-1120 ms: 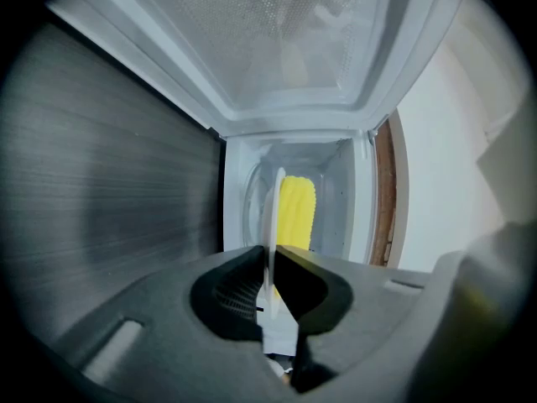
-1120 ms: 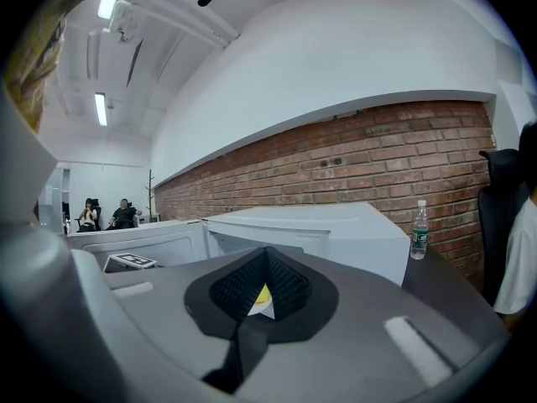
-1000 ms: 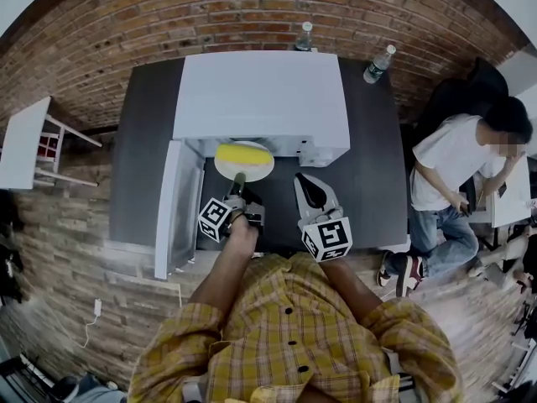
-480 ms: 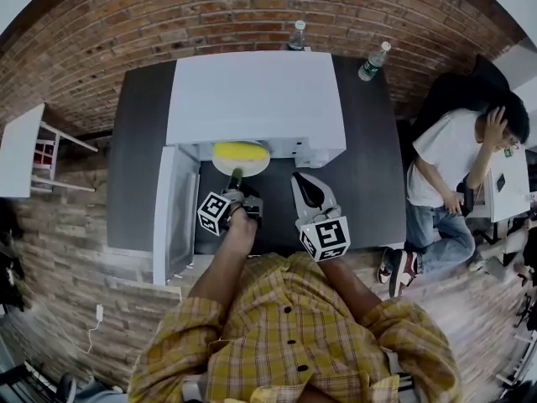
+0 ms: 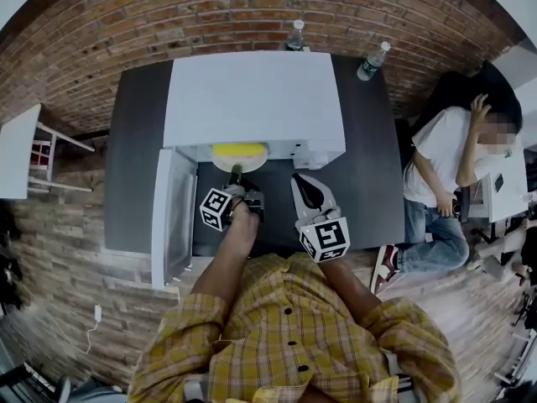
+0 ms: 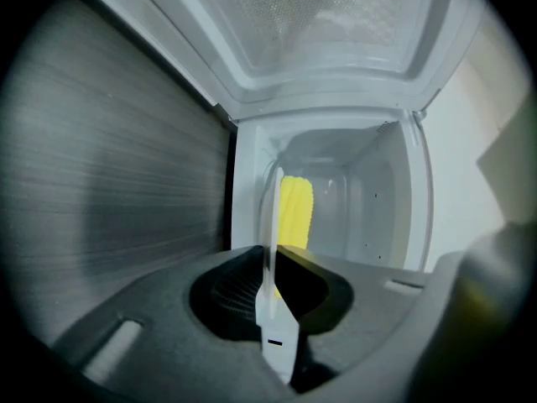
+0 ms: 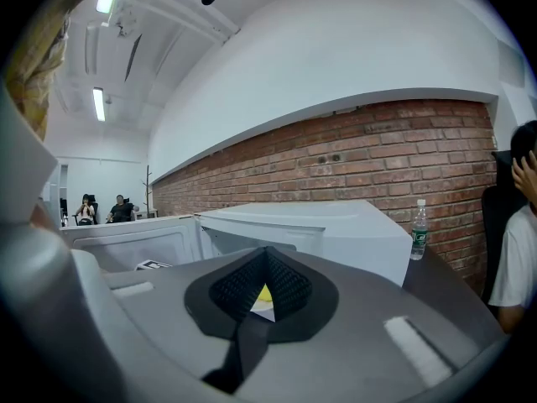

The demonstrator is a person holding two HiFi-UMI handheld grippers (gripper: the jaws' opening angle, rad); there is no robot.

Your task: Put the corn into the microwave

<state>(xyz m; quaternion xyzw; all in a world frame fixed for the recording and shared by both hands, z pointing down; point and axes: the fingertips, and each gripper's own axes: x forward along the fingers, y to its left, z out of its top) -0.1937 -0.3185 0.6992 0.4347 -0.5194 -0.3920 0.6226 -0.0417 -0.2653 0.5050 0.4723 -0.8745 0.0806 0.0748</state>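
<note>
A yellow corn cob [image 5: 239, 150] lies on a white plate [image 5: 240, 161] that sits mostly inside the open white microwave [image 5: 252, 99]. My left gripper [image 5: 236, 175] reaches to the cavity mouth and pinches the plate's near rim; its jaws are starting to open with the rim still between them. In the left gripper view the rim [image 6: 272, 250] runs edge-on between the pads, with the corn [image 6: 295, 212] behind it inside the cavity [image 6: 357, 200]. My right gripper [image 5: 302, 181] hangs shut and empty just right of the opening. The right gripper view shows the microwave [image 7: 336, 233] ahead.
The microwave door [image 5: 170, 225] swings out to the left of my left gripper. The microwave stands on a dark table [image 5: 373, 183]. Two water bottles [image 5: 295, 36] [image 5: 372, 60] stand at the table's back. A person [image 5: 440, 175] sits at the right.
The plate with the corn has slid further into the microwave, my left gripper following it forward. The right gripper has stayed put. The seated person has raised a hand to the head.
</note>
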